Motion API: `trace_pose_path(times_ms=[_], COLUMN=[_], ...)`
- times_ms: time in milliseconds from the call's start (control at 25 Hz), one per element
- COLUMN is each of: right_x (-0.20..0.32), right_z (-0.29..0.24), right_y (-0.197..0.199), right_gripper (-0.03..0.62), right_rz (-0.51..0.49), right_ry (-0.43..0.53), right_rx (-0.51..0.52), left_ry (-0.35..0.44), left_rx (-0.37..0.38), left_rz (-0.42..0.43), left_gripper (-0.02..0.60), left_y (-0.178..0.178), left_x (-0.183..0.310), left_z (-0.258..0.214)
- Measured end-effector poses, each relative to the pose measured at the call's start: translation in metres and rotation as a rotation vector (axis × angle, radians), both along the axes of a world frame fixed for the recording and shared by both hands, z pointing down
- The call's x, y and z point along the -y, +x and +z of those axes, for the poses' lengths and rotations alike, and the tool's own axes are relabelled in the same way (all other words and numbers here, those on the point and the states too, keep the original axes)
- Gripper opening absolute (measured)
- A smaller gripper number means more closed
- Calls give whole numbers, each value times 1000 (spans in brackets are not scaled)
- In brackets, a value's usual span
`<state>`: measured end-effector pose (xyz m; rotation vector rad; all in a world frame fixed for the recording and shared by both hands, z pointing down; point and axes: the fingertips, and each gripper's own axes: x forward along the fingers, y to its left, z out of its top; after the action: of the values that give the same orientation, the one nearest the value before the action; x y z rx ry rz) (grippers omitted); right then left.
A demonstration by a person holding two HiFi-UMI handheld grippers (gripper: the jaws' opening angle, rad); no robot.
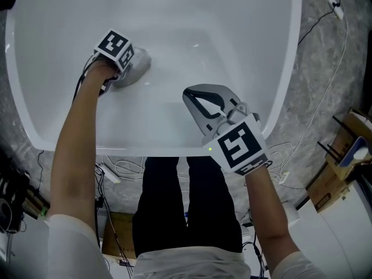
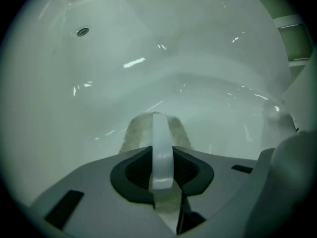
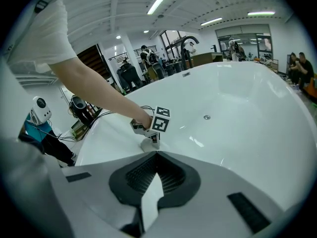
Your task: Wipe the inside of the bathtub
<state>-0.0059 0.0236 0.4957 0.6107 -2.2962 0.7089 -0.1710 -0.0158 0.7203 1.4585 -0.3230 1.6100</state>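
A cloth (image 2: 131,135) is clamped in the left hand-held gripper (image 2: 161,120) and pressed against the bathtub (image 1: 192,16) floor. At 4 o'clock from it, the right hand-held gripper (image 3: 156,156) is held closed on nothing.

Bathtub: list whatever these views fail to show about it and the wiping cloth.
- Cloth: the left gripper view shows only a strip around the left gripper's shut jaws; its extent is hidden.
- Bathtub far end: cut off by the head view's top edge.
- Round fitting: left gripper view, too small to tell drain from overflow.
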Motion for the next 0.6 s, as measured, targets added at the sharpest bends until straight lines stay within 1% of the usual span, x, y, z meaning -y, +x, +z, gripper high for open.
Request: trace_pose_path(times_ms=[200, 400, 600], right_x=[0, -1, -6], right_z=[-2, -4, -5], right_y=[12, 26, 30], right_gripper=[20, 20, 20], right_rz=[13, 32, 35], right_ry=[-6, -9, -13], right_rx=[-6, 5, 0], left_ry=[-9, -11, -13], left_rx=[-48, -94, -139], left_rz=[15, 2, -4], left_gripper=[97, 97, 97], left_y=[49, 94, 125], left_x=[-3, -8, -13], left_z=[-1, 1, 0])
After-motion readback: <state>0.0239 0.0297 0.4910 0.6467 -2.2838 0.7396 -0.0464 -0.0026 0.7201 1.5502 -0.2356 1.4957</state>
